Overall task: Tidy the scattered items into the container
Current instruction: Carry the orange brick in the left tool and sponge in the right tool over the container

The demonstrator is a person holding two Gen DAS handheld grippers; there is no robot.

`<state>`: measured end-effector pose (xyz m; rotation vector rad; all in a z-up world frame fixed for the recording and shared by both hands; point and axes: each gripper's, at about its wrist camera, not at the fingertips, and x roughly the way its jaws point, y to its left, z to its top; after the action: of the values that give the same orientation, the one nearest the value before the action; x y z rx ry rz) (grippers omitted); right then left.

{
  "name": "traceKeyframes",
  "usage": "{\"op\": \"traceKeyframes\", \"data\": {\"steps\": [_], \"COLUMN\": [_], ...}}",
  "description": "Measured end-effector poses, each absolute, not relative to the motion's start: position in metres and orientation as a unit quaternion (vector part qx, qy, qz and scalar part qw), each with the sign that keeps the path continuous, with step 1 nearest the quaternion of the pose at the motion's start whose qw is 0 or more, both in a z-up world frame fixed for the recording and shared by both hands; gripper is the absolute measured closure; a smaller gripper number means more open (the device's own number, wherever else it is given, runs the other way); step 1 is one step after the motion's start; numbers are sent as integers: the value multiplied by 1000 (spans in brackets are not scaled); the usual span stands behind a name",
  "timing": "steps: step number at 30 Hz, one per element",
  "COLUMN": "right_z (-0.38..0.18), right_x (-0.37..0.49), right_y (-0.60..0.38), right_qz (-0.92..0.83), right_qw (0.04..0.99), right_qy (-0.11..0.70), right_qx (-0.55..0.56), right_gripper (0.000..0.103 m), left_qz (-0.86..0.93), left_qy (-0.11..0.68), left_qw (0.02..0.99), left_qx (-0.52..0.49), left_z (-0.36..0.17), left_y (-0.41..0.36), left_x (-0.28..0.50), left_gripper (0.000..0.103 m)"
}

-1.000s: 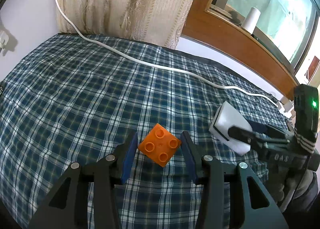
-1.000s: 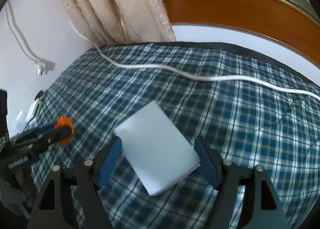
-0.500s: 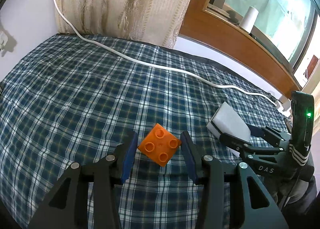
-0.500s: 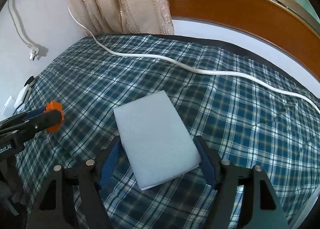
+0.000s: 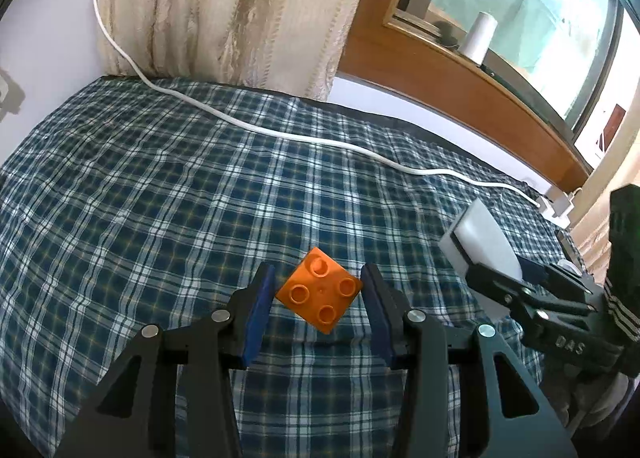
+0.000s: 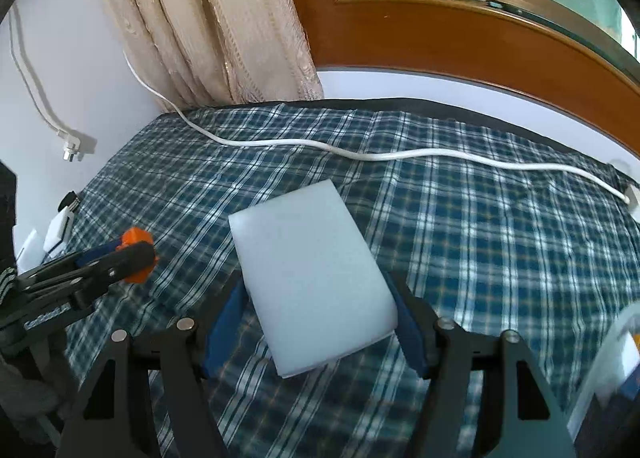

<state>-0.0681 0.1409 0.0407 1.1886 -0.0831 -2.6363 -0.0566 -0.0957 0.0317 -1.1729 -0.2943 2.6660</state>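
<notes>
The right gripper (image 6: 316, 322), its jaws closing on the white foam block (image 6: 310, 278) whose long axis runs forward, hovers over the bed (image 6: 480, 226) nearer the container (image 6: 612, 362) at its right edge, while the left gripper (image 5: 318, 300) clamps the orange brick (image 5: 320, 294).

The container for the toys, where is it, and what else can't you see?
- Container: not clearly visible; a blurred white shape is cut off by the right wrist view's edge.
- White sponge block: its underside is hidden, facing away.
- Orange brick: partly covered by the left hand-held gripper in the right wrist view.
</notes>
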Motion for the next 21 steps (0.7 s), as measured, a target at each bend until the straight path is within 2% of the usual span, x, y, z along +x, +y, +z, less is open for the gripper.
{"op": "traceKeyframes", "data": {"steps": [10, 21], "right_z": [58, 74], "right_x": [-7, 48], "right_y": [160, 216], "right_qz": [-913, -925], "right_qw": [103, 37], "right_qy": [-61, -118], "right_qx": [389, 360], "right_gripper": [30, 30], "left_qz": [906, 904], "left_qy": [-84, -63], "left_qw": [127, 145], "left_qx": [-395, -397], "left_z": [35, 32], "left_y": [-78, -60], "left_x": [-50, -44], "left_gripper": [55, 55]}}
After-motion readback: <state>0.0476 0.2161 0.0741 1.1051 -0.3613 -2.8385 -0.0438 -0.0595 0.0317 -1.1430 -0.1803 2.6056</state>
